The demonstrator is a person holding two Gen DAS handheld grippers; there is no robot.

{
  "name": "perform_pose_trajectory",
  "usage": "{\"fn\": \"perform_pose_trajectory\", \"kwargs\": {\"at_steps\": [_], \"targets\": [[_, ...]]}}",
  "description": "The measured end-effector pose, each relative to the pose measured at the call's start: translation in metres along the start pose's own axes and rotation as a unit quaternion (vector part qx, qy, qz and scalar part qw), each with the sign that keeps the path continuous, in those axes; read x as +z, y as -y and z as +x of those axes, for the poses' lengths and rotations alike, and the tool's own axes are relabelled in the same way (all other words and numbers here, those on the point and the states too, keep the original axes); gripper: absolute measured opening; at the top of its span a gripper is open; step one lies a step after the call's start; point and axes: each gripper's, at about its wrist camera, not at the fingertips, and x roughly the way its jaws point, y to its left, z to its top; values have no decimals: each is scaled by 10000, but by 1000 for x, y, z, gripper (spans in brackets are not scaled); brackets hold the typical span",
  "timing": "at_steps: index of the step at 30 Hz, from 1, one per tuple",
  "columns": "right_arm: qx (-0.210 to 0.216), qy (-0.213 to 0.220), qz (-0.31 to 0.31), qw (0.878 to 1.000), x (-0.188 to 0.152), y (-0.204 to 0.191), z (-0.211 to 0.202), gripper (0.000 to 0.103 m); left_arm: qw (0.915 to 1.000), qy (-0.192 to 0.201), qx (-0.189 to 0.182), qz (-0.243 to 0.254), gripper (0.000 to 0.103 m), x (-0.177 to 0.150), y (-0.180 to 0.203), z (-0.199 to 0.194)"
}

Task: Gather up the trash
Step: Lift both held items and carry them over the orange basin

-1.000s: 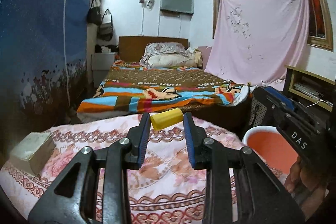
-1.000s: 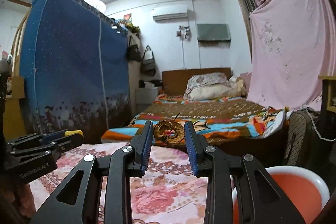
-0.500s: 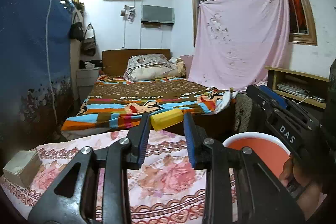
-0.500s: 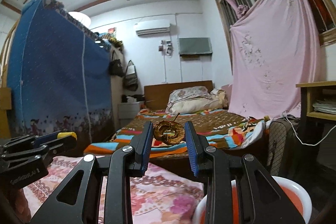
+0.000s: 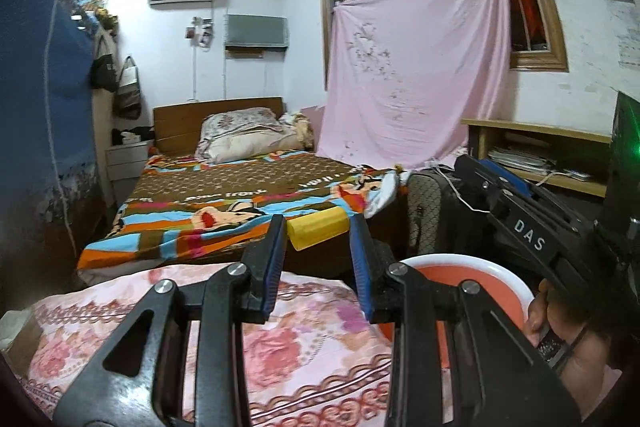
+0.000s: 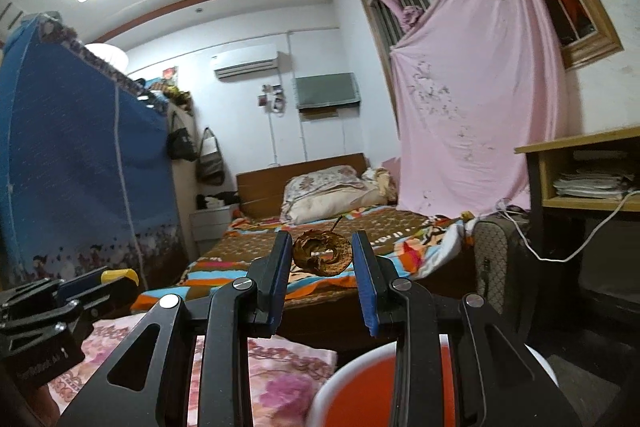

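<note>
Though both lifted: smooth yellow cylinder (image 5: 318, 228), w/ crinkled brown ring (image 6: 322, 253).

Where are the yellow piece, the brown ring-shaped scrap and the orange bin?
yellow piece (image 5: 319, 228), left wrist view, middle of its side.
brown ring-shaped scrap (image 6: 322, 253), right wrist view, on its ring.
orange bin (image 5: 472, 261), left wrist view, white rim.

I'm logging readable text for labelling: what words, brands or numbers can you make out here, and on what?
"DAS": white letters on the right gripper body.
Lettering on the bedspread: upside down, blurred, not readable.
White print on the left gripper body: too blurred to read.
</note>
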Motion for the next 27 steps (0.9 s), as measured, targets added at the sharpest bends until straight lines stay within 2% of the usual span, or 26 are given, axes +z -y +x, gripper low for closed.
{"fn": "perform_pose_trajectory", "kwargs": {"at_steps": [7, 14, 23, 27], "targets": [[-295, -87, 282, 9991, 4, 27, 1, 29, 9992, -142, -367, 89, 16, 1, 22, 14], [-502, -316, 516, 9969, 1, 44, 5, 29, 9955, -539, -780, -75, 16, -3, 36, 35], [-677, -536, 728, 9936, -1, 57, 8, 30, 9897, -939, -1070, -142, 16, -9, 53, 53], [-721, -609, 847, 9919, -2, 64, 9, 34, 9870, -1093, -1163, -208, 17, -11, 55, 58]]}}
